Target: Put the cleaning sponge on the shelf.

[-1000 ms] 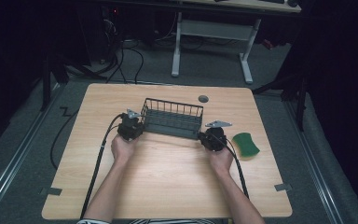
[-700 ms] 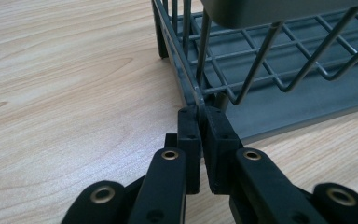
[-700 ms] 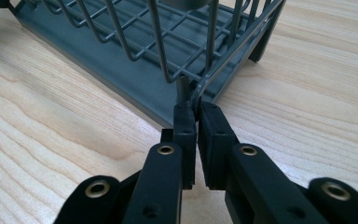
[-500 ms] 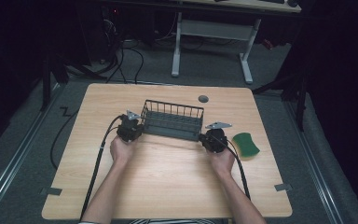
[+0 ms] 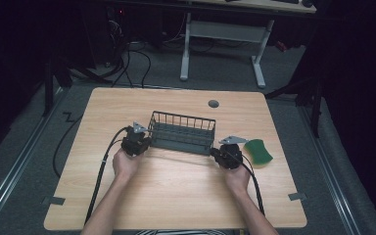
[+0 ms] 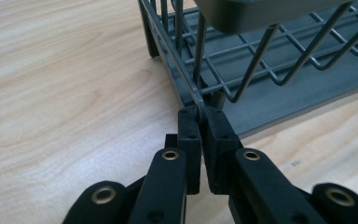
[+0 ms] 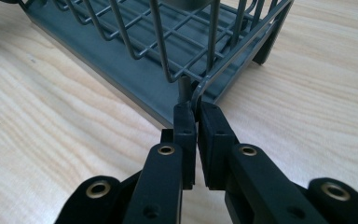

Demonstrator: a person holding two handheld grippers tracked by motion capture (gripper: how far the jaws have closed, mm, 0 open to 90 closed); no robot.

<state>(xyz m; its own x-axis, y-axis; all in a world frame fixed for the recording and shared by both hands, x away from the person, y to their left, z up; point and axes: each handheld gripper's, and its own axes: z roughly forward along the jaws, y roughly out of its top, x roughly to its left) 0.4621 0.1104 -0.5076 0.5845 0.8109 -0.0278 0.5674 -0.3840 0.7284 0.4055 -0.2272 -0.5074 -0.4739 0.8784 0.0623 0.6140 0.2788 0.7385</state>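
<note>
A dark grey wire dish rack (image 5: 182,132) sits on its tray in the middle of the wooden table. My left gripper (image 5: 145,142) is at the rack's near left corner, shut on the corner wire. In the left gripper view the two pads (image 6: 200,122) pinch the curved rim wire of the rack (image 6: 261,65). At the near right corner my right gripper (image 5: 216,153) is shut the same way. The right gripper view has its pads (image 7: 196,116) clamped on the corner wire of the rack (image 7: 168,42). The rack holds nothing.
A green sponge (image 5: 258,151) lies on the table just right of my right gripper. A round cable grommet (image 5: 213,104) sits near the far edge. Cables trail from both grippers toward the near edge. A desk frame (image 5: 223,34) stands on the floor beyond.
</note>
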